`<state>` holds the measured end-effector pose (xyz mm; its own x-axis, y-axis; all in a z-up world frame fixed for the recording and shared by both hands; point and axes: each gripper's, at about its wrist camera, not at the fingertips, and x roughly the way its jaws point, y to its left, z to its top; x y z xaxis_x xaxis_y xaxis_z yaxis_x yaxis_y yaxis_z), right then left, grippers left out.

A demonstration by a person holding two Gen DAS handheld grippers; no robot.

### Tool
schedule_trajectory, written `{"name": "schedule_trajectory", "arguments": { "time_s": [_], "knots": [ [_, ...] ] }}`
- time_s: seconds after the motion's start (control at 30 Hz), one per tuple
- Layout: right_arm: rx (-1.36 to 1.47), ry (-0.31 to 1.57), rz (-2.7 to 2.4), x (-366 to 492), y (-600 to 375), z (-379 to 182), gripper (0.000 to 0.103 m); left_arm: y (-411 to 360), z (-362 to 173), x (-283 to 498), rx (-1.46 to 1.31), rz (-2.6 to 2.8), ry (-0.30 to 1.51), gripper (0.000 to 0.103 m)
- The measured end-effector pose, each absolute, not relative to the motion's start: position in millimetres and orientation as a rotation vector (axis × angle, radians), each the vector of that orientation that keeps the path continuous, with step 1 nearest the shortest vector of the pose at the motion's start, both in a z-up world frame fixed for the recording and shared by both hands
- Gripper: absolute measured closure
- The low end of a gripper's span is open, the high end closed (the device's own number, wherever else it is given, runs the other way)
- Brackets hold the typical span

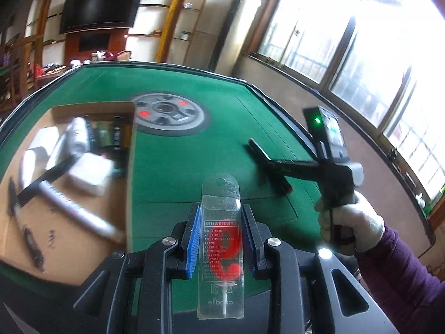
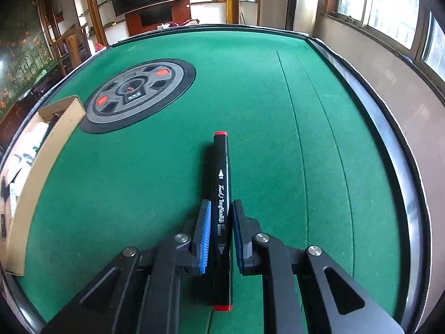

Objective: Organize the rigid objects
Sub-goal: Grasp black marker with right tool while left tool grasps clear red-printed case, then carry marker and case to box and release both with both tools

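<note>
Right now we have two light, rigid things in hand. In the right wrist view, the right gripper [image 2: 218, 232] is closed narrowly on the black marker [image 2: 221, 208], which runs up the middle of the frame along the line of the fingers, its red end caps showing at top and bottom. The blue pads [image 2: 200, 236] press the printed barrel near its middle, which we judge the right place: the marker is stiff, smooth plastic, light enough that a mid-barrel hold keeps it balanced, though a glossy barrel could slide lengthwise if we tilt it steeply.

In the left wrist view, the left gripper [image 1: 221, 239] is closed on a clear candle package [image 1: 221, 239] at lower centre, with a red number candle [image 1: 226, 240] inside. We expect that thin clear shell to flex and crackle under pressure, so a gentle hold across its flat width, as we have it, suits better than squeezing hard; the candle inside looks breakable.

At the left of that frame sits the open cardboard box [image 1: 130, 167] on the green surface [image 1: 194, 153], already holding pens, white blocks and dark tubes, blurred here. At right, a gloved hand [image 1: 347, 222] grips the other tool's handle.
</note>
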<state>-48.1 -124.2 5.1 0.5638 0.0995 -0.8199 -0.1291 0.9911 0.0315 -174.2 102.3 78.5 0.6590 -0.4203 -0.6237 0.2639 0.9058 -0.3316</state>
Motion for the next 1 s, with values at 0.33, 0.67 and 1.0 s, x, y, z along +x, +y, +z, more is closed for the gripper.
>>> {"name": "schedule_trajectory", "arguments": {
  "time_s": [0.33, 0.67, 1.0],
  "knots": [
    [0.023, 0.882, 0.223, -76.6, -113.5, 44.2, 0.089, 153.7, 89.3, -189.4, -0.296, -0.318, 0.698, 0.075],
    [0.038, 0.835, 0.397, -103.0, -65.4, 80.4, 0.089, 203.1, 71.1, -186.3, -0.388, -0.217, 0.726, 0.075],
    [-0.003, 0.874, 0.581, -116.1, 10.5, 85.5, 0.089, 249.2, 41.4, -169.5, -0.492, -0.114, 0.785, 0.075]
  ]
}}
